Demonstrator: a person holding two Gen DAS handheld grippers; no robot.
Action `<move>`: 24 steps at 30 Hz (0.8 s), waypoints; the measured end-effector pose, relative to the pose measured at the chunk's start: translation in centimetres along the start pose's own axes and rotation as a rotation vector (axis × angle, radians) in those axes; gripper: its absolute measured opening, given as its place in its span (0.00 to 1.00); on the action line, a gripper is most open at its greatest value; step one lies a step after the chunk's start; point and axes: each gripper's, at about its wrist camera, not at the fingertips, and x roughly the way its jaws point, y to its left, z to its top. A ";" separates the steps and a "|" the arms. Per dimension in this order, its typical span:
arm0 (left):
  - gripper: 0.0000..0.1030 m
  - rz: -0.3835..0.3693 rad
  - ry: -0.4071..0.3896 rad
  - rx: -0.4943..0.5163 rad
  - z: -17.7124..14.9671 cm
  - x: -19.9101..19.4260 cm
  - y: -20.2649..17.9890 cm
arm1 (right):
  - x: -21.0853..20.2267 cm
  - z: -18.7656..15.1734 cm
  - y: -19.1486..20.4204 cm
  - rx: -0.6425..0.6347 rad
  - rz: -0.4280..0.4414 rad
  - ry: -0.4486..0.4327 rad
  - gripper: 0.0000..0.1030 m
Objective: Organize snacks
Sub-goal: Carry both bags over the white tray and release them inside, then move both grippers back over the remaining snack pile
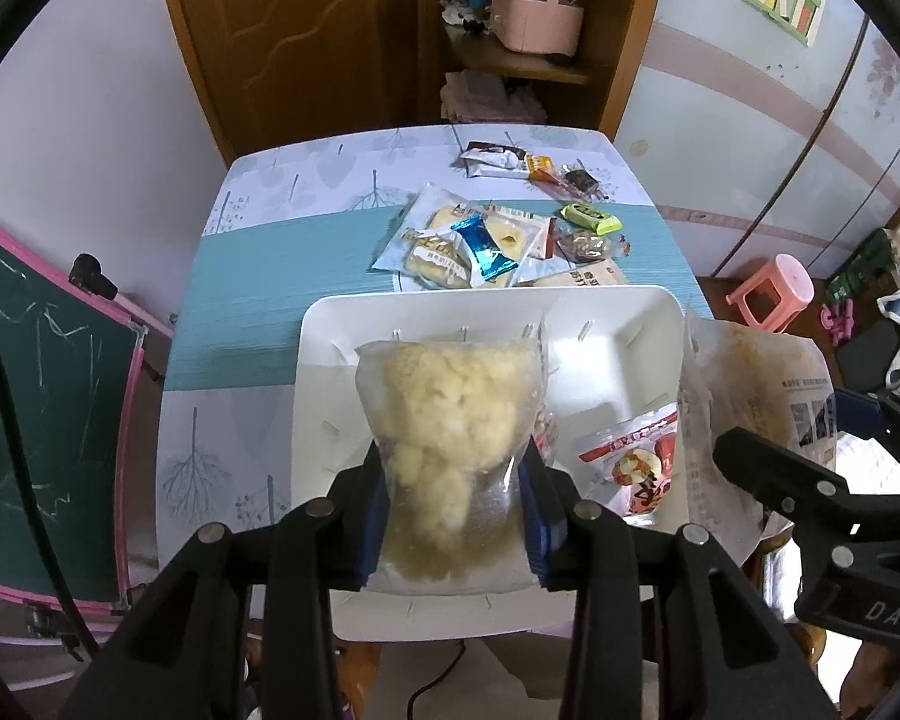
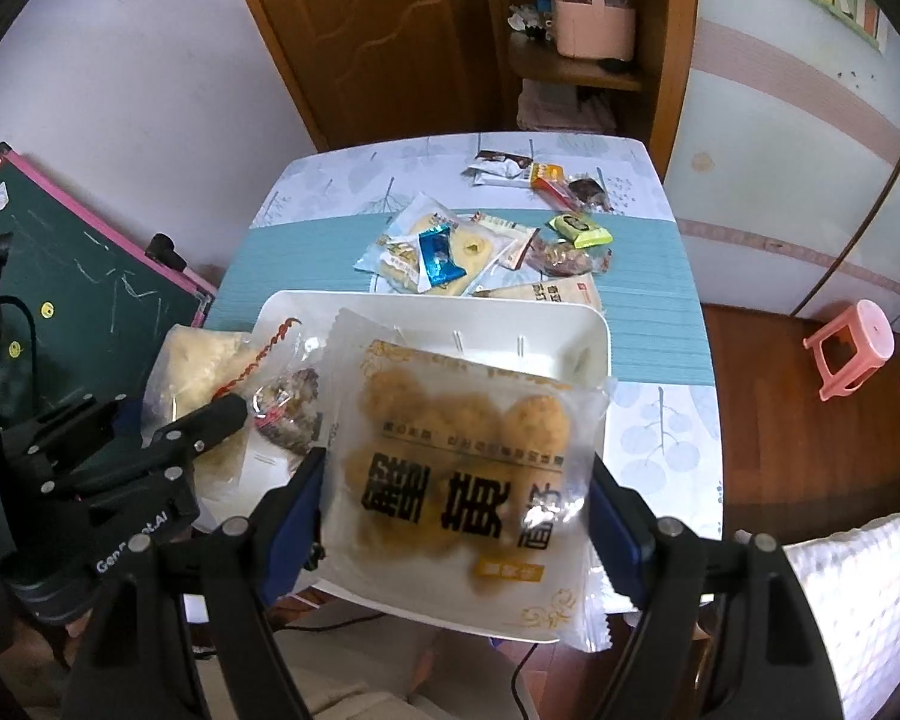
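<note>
Left wrist view shows the left gripper point(image 1: 453, 516) pinching a clear bag of pale crumbly snack point(image 1: 450, 420), long axis forward, directly above the white tray point(image 1: 630, 312), while the right gripper point(image 2: 456, 516) clamps the biscuit pack point(image 2: 456, 474) just beside

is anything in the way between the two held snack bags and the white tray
Nothing visible blocks them. The left gripper holds the clear bag of pale yellow puffs over the white plastic tray; the right gripper holds the cookie packet above it. A red-printed snack pack already lies inside.
</note>
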 end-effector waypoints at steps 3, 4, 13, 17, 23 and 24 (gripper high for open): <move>0.36 -0.001 0.007 -0.001 0.0 0.1 0.1 | 0.3 0.1 0.1 -0.002 -0.003 0.006 0.78; 0.37 0.000 0.009 0.000 0.0 0.2 0.1 | 0.3 0.1 0.1 -0.001 -0.003 0.006 0.79; 0.73 0.019 -0.032 0.029 0.2 -0.4 -0.3 | 0.7 0.2 0.2 -0.002 -0.042 0.003 0.83; 0.75 0.021 -0.020 0.030 0.3 -0.2 -0.4 | 0.7 0.2 0.1 0.002 -0.057 -0.005 0.83; 0.76 0.035 -0.039 0.035 0.3 -0.9 -0.5 | 0.4 0.1 -0.1 0.002 -0.056 -0.012 0.83; 0.76 0.039 -0.042 0.036 0.3 -1.1 -0.6 | 0.4 0.1 -0.1 0.002 -0.054 -0.016 0.83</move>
